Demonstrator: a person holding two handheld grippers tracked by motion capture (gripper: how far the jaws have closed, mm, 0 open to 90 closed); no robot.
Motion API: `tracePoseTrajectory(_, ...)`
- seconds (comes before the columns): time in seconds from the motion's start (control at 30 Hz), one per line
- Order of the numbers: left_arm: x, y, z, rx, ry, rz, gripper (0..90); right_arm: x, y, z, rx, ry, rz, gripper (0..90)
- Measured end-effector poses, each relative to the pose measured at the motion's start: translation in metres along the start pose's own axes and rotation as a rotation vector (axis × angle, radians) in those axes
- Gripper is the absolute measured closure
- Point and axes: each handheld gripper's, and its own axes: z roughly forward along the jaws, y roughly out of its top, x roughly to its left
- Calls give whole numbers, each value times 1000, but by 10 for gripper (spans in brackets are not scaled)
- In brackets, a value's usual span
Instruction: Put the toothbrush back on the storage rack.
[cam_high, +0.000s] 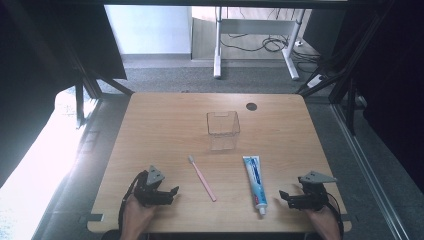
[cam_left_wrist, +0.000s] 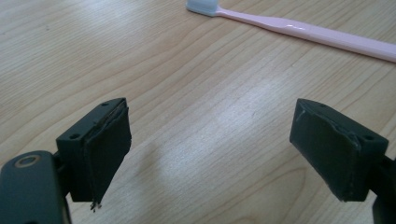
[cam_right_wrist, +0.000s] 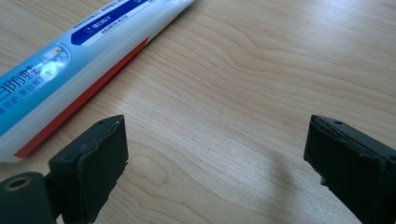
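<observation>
Nothing started: your left tool (cam_high: 161, 192) and right tool (cam_high: 296, 199) gape empty; toothbrush (cam_high: 202, 178) and toothpaste (cam_high: 254, 181) lie at 6 o'clock of the empty box (cam_high: 223, 131).

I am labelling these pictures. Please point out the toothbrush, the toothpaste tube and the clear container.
pink toothbrush (cam_high: 202, 178), high view, middle of handle
toothpaste tube (cam_high: 255, 179), high view, middle of body
clear container (cam_high: 223, 123), high view, front rim

Bare table (cam_high: 165, 125) around clear box (cam_high: 223, 130); toothbrush (cam_high: 202, 178) and toothpaste (cam_high: 255, 182) lie between the tongs
</observation>
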Motion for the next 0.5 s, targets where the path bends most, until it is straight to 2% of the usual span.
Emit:
tracePoseTrajectory(0.2,1,1,-2,11,1,-11,129,1,0,1,1,-1,-12,71)
tracePoseTrajectory(0.3,1,3,-2,16,-18,-10,129,1,0,1,0,0,-11,72)
tracePoseTrajectory(0.5,0,4,-1,30,-28,-18,130,1,-1,1,6,0,-14,78)
